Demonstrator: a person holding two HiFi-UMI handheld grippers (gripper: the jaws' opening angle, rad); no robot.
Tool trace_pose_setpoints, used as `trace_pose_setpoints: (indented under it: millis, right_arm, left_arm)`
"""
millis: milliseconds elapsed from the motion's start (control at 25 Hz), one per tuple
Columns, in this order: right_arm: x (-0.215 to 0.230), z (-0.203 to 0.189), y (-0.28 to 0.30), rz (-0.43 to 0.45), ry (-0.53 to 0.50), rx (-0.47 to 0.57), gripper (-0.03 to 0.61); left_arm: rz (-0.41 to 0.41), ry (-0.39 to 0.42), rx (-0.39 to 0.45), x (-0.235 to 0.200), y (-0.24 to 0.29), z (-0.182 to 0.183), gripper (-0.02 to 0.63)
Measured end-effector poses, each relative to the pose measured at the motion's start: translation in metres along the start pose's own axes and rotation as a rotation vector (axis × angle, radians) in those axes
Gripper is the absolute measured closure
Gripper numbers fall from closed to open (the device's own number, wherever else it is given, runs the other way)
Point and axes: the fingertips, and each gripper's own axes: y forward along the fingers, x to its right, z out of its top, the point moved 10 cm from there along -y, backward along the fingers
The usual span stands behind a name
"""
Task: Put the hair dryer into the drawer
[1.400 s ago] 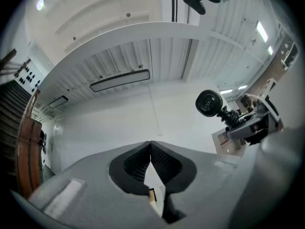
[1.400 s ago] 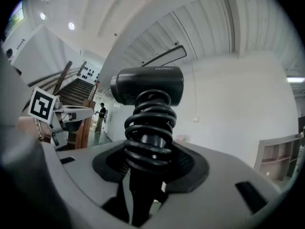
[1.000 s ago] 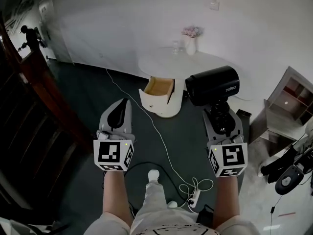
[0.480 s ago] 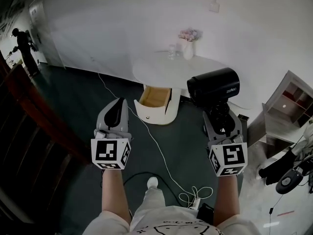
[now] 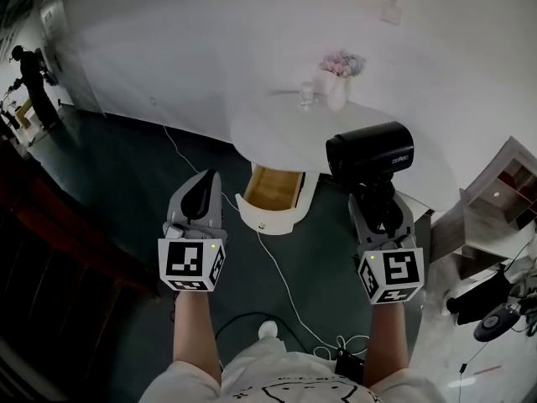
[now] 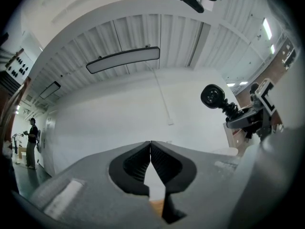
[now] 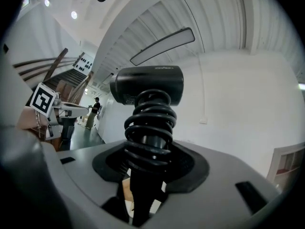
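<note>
Gripping the black hair dryer by its coiled handle, the right tool is holding it upright at centre right of the head view, right of the open drawer under the round white desk. The left tool is hovering left of the drawer, jaws pressed together, empty.

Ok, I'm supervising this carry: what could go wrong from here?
1. A white cable snakes over the floor in front of the open drawer: a possible trip.
2. The right gripper clamps the hair dryer over its coiled cord, so it might slip.
3. The hair dryer looks bulky for the drawer; it may jam.
</note>
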Motion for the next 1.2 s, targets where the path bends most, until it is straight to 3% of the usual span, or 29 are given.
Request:
trace_pose_setpoints:
  millis: [400,800,1000,1200]
  right_arm:
    - [0.006,-0.017,0.086,0.005,0.051,-0.060,0.370]
    - [0.034,-0.058,0.129,0.083,0.044,-0.056,0.369]
    - [0.068,-0.061,0.212,0.141,0.043,-0.076,0.369]
    - [0.090,-0.075,0.260,0.207,0.044,-0.094,0.369]
  left_arm:
    - [-0.024,-0.024,-0.029,-0.039,0.077,-0.031,0.598]
    - [0.049,-0.024,-0.042,-0.016,0.103,-0.062,0.598]
    - [0.087,-0.020,-0.062,-0.029,0.179,-0.065,0.598]
    - [0.124,-0.023,-0.085,-0.028,0.221,-0.076,0.598]
